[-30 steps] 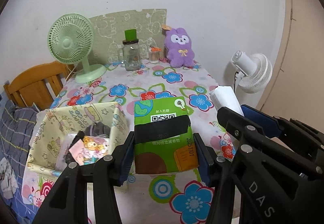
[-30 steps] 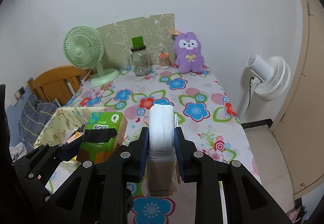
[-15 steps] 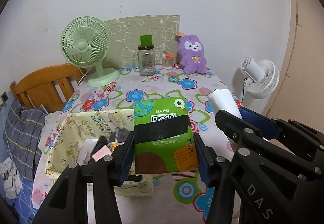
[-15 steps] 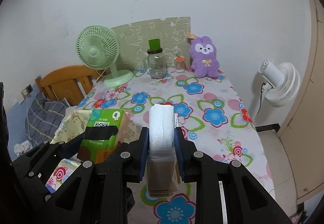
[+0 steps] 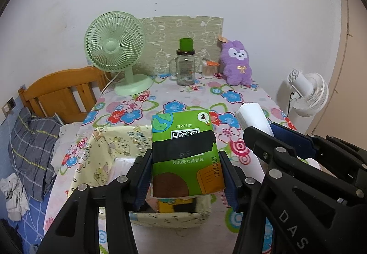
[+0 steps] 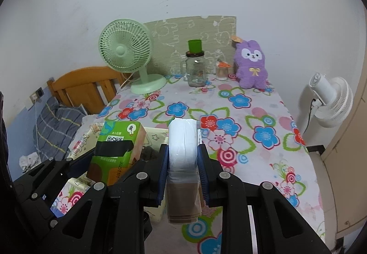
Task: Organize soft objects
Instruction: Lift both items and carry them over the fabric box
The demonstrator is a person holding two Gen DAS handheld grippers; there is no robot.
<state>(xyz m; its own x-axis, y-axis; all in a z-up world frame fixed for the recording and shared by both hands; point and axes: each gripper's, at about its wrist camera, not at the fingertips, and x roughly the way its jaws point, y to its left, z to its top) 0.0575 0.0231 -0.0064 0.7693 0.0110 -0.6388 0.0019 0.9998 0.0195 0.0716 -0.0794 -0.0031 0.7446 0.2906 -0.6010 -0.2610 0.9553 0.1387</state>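
My left gripper (image 5: 185,176) is shut on a green tissue pack (image 5: 185,153) and holds it above a yellow fabric storage box (image 5: 101,157) at the table's near left. The pack also shows in the right wrist view (image 6: 114,150). My right gripper (image 6: 183,169) is shut on a white tissue pack in clear wrap (image 6: 183,146), held up beside the box; it shows in the left wrist view (image 5: 252,116). A purple plush rabbit (image 5: 237,63) sits at the table's far right by the wall.
A green desk fan (image 5: 114,52), a glass jar with a green cup on it (image 5: 185,65) and a small jar (image 5: 207,69) stand along the far edge. A white fan (image 5: 307,91) stands right of the table. A wooden headboard (image 5: 59,91) and bedding lie left.
Both grippers have risen and drawn back with their packs. The green pack now hangs over the yellow box, which sat to its left before.
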